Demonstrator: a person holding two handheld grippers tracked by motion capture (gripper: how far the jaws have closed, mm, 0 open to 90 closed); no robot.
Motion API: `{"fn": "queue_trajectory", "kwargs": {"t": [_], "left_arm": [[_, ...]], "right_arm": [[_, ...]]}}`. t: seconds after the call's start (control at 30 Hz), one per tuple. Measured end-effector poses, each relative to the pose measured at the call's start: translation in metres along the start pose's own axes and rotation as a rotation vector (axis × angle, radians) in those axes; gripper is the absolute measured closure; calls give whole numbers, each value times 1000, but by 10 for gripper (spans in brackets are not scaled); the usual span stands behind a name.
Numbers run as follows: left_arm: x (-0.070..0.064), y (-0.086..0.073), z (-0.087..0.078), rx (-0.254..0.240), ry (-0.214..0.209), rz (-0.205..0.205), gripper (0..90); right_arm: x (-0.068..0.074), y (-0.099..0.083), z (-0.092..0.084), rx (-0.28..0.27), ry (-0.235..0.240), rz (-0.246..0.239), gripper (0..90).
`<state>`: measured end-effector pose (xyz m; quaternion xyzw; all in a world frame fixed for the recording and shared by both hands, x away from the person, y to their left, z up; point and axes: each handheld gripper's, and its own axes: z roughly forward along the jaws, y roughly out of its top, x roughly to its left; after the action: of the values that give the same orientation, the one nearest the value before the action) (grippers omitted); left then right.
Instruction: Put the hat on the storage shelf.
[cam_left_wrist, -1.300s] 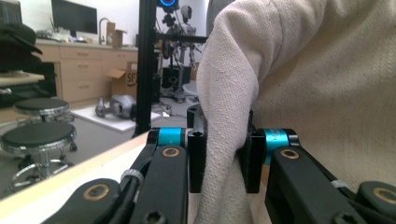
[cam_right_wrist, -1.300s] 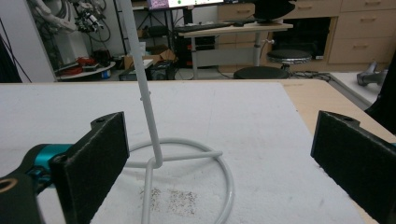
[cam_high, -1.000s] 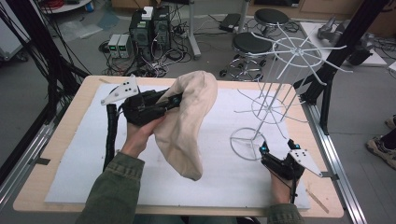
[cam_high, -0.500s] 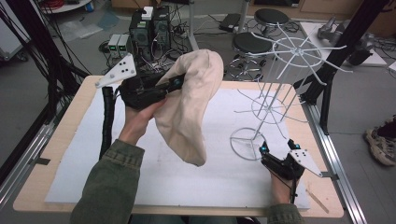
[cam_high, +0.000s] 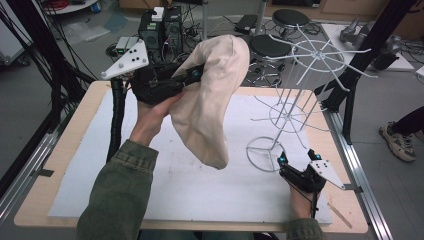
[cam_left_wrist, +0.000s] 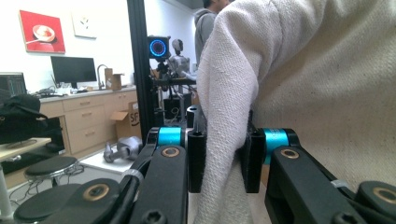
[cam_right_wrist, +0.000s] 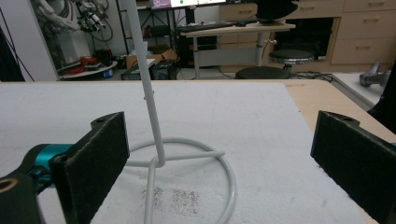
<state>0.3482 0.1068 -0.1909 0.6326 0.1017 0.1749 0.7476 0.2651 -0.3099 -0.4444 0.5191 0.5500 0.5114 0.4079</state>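
Above the table, the left gripper (cam_high: 192, 76) pinches a cream hat (cam_high: 212, 95) aloft beside the rack (cam_high: 300, 90); the right gripper (cam_high: 295, 167) waits open at its base. Best steady the rack, then hook the hat.

White wire rack (cam_high: 300, 100) right — open mat (cam_high: 165, 190) left

Olive-green sleeves (cam_high: 117, 200) on both forearms; left gripper (cam_high: 192, 76) black, chunky body, teal collars behind jaws, brass-coloured screws on arms, grey three-cornered plate (cam_high: 126, 61) with dark holes on top, thick black ribbed cable (cam_high: 116, 120) trailing; right gripper (cam_high: 299, 156) black, teal accents, flat rough black pads (cam_right_wrist: 100, 154), grey plate.
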Motion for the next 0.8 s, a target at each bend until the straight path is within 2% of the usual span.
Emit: {"fn": "queue_trajectory", "kwargs": {"t": [0.27,0.43,0.7,0.8], "left_arm": [[2,10,16,8,-12,9,774],[4,15,35,10,-17,12,774],[1,24,68,33,-40,40,772],[2,27,77,36,-35,43,772]], "right_arm": [[0,0,0,-1,1,0,42],[0,0,-1,0,1,-3,42],[0,0,-1,5,5,0,41],[0,0,-1,6,7,0,41]]}}
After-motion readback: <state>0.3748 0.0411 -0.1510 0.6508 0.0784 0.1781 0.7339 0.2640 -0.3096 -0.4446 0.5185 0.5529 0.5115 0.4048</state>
